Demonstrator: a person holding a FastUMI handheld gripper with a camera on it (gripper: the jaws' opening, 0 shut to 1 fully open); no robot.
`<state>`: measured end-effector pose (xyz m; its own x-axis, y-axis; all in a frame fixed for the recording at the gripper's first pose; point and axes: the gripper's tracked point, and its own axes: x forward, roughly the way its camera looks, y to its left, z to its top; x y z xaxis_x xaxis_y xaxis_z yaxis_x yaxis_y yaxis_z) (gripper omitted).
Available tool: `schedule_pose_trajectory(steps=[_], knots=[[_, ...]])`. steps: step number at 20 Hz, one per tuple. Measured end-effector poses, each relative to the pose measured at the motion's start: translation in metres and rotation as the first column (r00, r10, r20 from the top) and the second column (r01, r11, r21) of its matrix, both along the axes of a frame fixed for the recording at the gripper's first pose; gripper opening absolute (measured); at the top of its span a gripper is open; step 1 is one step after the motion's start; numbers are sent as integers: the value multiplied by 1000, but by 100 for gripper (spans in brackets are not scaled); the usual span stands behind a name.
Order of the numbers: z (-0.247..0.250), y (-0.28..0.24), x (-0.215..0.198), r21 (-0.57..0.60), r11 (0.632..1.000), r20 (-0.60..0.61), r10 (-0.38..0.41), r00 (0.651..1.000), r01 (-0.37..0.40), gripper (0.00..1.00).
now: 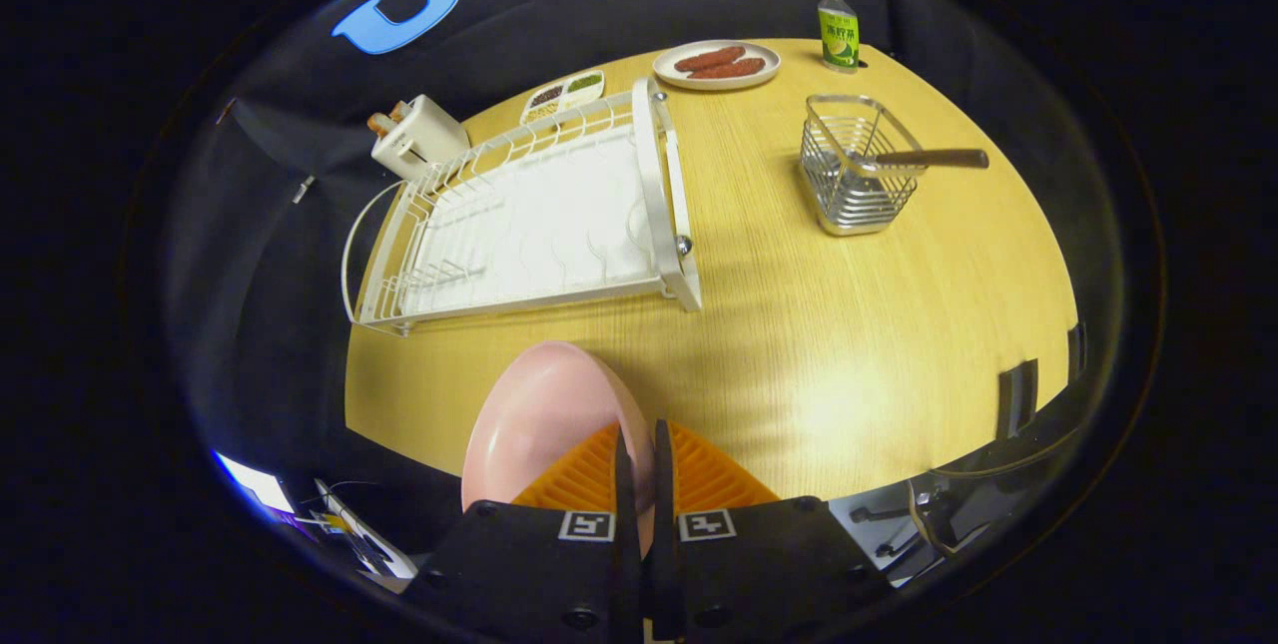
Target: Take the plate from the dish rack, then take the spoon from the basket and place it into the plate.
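Your jaws pinch the pink plate (539,424) by its rim, clear of the empty rack (529,215). Set it flat on the bare tabletop (799,324) near the basket (859,175), spoon (929,159) waiting inside

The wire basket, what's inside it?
A spoon sits in the wire basket, its dark handle poking out over the rim. Its bowl end is hard to make out behind the wires. The gripper is far from it, shut on the pink plate.
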<state>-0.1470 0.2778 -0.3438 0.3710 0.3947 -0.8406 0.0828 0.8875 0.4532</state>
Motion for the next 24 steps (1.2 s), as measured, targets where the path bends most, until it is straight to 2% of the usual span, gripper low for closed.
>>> schedule_pose_trajectory(steps=[6,11,14,16,17,19,24], knots=[[-41,19,19,92,996,43,-9,999,5,9],[-48,12,36,70,997,62,-47,997,43,10],[-51,4,35,28,998,55,-51,997,50,14],[-51,-1,36,11,998,61,-60,996,60,30],[-49,-3,38,7,999,71,-51,996,50,45],[-44,-6,38,-11,1000,86,-23,996,24,85],[-9,-28,40,-50,995,177,97,979,-90,86]])
